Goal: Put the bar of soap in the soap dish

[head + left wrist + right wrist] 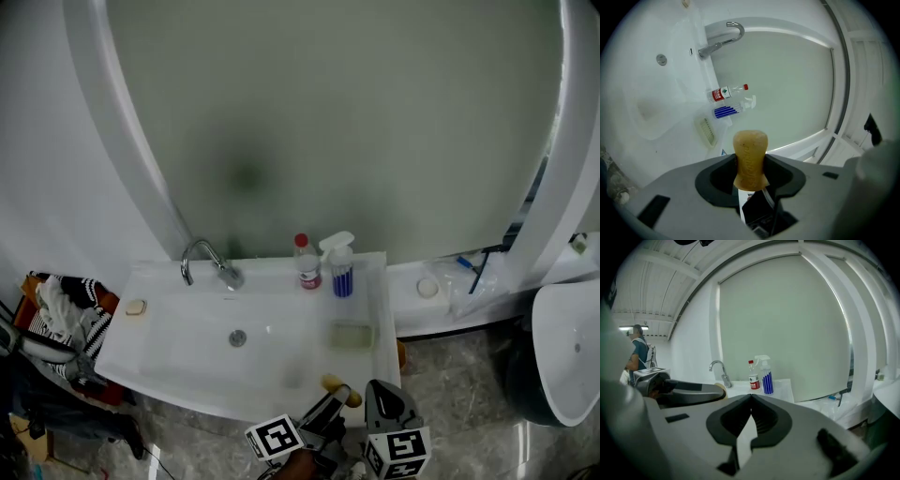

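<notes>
no readable text anywhere

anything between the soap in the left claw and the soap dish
Nothing visible. The soap dish lies bare on the sink ledge just beyond the bar of soap in the left claw; the spray bottle stands behind the dish.

The tan, rounded bar of soap point(750, 157) stands on end, pinched at its lower half between my left jaws. The pale green, ribbed soap dish point(352, 335) lies flat on the right ledge of the sink point(380, 300), near the soap but apart from it.
</notes>
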{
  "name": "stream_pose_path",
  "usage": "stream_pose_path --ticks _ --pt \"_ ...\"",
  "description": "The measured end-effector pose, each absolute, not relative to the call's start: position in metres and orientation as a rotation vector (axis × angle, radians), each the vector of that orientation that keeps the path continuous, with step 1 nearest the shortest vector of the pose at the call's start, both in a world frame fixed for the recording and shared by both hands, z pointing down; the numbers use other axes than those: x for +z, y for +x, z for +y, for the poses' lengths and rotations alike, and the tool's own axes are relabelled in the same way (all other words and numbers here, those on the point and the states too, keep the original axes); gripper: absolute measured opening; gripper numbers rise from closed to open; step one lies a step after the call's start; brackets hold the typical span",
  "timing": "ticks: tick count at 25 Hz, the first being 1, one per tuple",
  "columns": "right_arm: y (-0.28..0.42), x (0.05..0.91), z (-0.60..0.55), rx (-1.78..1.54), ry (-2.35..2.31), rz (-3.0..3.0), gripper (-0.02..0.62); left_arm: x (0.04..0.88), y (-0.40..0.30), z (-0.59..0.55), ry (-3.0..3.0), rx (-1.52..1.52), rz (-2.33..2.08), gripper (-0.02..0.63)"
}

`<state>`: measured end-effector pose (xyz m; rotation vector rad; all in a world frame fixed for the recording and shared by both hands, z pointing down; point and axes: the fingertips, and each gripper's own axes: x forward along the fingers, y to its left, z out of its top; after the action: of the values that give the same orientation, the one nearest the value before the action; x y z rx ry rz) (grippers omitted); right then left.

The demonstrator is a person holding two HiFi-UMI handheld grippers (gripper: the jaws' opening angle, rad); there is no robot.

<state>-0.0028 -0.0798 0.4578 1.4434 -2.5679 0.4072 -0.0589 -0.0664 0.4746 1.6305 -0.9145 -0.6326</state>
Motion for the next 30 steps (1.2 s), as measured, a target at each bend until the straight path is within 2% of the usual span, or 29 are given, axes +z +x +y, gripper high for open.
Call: stream_pose_path --ticks 8,12,30 --pt "-0.015 0.457 -0.11 0.414 1.543 -2.483 0.011 0.458 -0.065 -0.106 1.624 -0.652 -0.764 0.184" --pt "-0.023 0.458 -0.124 0.413 1.592 -2.448 0.011 0.469 -0.081 -0.122 1.713 -0.522 -0.808 0.184" --pt "-0.057 0.458 -0.162 0.397 1.741 -2.315 0.011 0.472 -0.115 -0.158 1.781 -0.396 -0.699 0.184"
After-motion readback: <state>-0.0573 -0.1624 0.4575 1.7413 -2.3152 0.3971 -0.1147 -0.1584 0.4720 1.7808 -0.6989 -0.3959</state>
